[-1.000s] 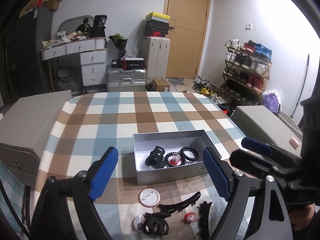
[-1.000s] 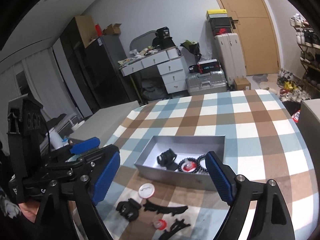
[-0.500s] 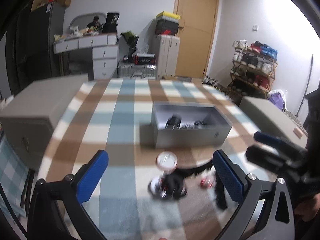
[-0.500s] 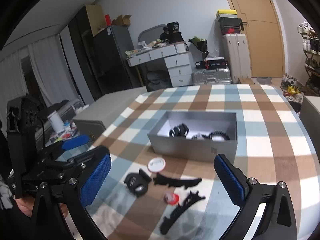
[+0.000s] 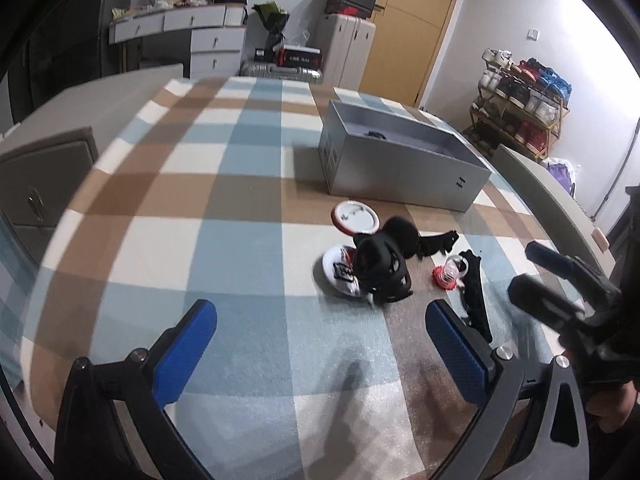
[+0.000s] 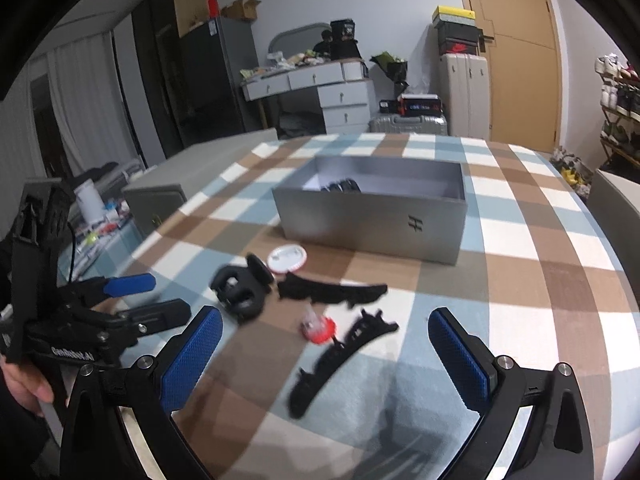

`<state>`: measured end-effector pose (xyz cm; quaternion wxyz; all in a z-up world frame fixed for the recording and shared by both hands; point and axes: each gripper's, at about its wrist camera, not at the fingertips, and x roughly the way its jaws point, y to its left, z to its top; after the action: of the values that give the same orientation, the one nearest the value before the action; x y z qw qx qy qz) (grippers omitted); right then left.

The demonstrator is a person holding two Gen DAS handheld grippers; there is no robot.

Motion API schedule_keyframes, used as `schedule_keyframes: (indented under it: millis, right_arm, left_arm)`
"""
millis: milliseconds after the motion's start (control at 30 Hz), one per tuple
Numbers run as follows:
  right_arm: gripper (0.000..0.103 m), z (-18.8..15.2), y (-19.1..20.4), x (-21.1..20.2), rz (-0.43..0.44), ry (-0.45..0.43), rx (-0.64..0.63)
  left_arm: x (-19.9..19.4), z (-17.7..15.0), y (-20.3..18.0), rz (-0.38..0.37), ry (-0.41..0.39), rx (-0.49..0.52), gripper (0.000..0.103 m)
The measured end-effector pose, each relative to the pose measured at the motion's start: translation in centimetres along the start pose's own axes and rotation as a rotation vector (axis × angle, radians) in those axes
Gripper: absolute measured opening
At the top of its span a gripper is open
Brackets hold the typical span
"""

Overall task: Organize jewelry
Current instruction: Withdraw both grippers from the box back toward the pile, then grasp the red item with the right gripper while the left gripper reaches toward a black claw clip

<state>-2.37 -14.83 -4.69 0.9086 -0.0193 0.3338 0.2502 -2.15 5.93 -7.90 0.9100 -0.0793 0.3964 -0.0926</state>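
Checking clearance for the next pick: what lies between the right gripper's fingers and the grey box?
In the right wrist view, between the right gripper and the grey box lie a curved black clip, a red-based trinket, a long black clip.

Blue, brown and white checked tablecloth (image 5: 224, 184), grey box (image 5: 400, 176), black clips (image 6: 340, 364).

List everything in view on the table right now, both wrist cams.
box: 1, silver-grey, open, far side of checked cloth; dark items inside
round badge: 1, white, red rim, before the box
claw clip: 1, black, near the badge
second badge: 1, white, under the claw clip
long hair clips: 2, black, one nearer
small red item: 1, between long clips
left gripper: open, empty
right gripper: open, empty
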Motion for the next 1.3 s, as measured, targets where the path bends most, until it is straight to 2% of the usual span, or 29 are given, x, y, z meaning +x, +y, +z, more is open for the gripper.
schedule_keyframes:
  millis: [267, 333, 500, 633, 700, 833, 900, 933, 1033, 1200, 1300]
  right_arm:
    - [0.102, 0.7, 0.7, 1.5, -0.006, 0.049, -0.056]
    - [0.096, 0.8, 0.8, 2.1, 0.006, 0.069, -0.057]
    - [0.062, 0.9, 0.3, 3.9, 0.039, 0.149, -0.029]
    - [0.059, 0.9, 0.2, 3.8, 0.054, 0.144, -0.020]
    - [0.046, 1.0, 0.3, 3.8, 0.055, 0.147, -0.031]
    - [0.029, 1.2, 0.2, 4.0, 0.051, 0.154, -0.029]
    - [0.013, 1.3, 0.1, 4.1, 0.057, 0.162, -0.022]
    - [0.010, 1.3, 0.0, 4.2, 0.061, 0.169, -0.019]
    - [0.005, 1.5, 0.2, 4.3, 0.060, 0.170, -0.023]
    - [0.004, 1.6, 0.4, 4.1, 0.052, 0.156, -0.048]
    - [0.004, 1.7, -0.1, 3.7, 0.085, 0.134, -0.014]
  left_arm:
    - [0.0, -0.1, 0.2, -0.008, 0.003, -0.016, 0.102]
    - [0.0, -0.2, 0.3, -0.013, 0.002, -0.019, 0.102]
    - [0.2, 0.1, 0.2, -0.012, 0.000, -0.005, 0.102]
    - [0.6, 0.1, 0.1, -0.019, 0.012, 0.007, 0.102]
    - [0.8, 0.2, 0.0, -0.019, 0.017, 0.015, 0.102]
    - [1.0, 0.5, 0.1, -0.031, 0.024, 0.010, 0.102]
    - [1.0, 0.6, 0.1, -0.038, 0.026, 0.007, 0.102]
    - [1.0, 0.6, 0.1, -0.039, 0.027, 0.010, 0.101]
    - [0.9, 0.8, 0.2, -0.047, 0.032, 0.023, 0.101]
    - [1.1, 1.0, 0.1, -0.069, 0.043, 0.032, 0.101]
    - [1.2, 1.2, -0.2, -0.076, 0.052, 0.045, 0.101]
